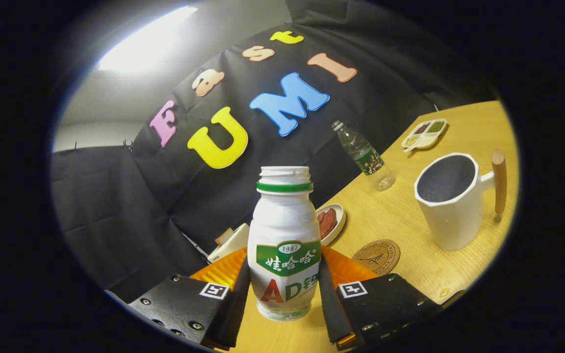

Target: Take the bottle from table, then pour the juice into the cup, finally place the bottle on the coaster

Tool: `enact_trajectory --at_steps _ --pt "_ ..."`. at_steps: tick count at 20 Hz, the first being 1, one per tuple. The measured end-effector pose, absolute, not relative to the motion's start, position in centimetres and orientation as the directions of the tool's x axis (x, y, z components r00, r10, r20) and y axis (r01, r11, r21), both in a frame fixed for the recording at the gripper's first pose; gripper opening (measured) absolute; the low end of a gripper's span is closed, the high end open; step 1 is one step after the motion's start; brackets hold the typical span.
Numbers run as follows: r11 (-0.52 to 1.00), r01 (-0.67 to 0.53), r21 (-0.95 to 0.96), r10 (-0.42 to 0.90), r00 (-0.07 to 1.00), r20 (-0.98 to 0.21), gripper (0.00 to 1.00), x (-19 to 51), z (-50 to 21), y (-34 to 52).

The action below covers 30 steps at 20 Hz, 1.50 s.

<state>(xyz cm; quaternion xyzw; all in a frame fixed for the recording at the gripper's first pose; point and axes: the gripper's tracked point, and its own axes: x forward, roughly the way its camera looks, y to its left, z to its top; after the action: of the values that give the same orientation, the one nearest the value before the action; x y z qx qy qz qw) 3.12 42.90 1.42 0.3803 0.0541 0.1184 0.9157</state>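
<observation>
a pale wooden table (410, 220) runs away under black cloth walls, the whole scene tilted in the gripper view. the gripper (285, 294) has its two fingers clamped on the lower body of the white bottle (285, 245), one pad on each side at the label's height, which leaves the neck clear for pouring. the bottle stands between the fingers with its long axis in line with them, its open, capless mouth pointing away from the gripper toward the cloth wall. whether its base touches the table cannot be told (the tilt suggests it is lifted). beyond the right finger sits the round coaster (376, 256), and farther on the white cup (451, 201), upright with its mouth open, wooden handle turned away, well apart from the bottle. the pour looks not yet begun.
</observation>
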Motion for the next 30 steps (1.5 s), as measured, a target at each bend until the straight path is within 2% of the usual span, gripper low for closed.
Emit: enact_trajectory --at_steps 9,16,30 --pt "0.467 -0.120 0.876 0.213 0.977 0.021 0.66 4.0 1.0 40.6" --pt "0.345 -0.096 0.934 0.169 0.985 0.039 0.66 4.3 1.3 39.4" --pt "0.155 -0.018 0.988 0.107 0.994 0.001 0.66 4.5 0.4 38.2"
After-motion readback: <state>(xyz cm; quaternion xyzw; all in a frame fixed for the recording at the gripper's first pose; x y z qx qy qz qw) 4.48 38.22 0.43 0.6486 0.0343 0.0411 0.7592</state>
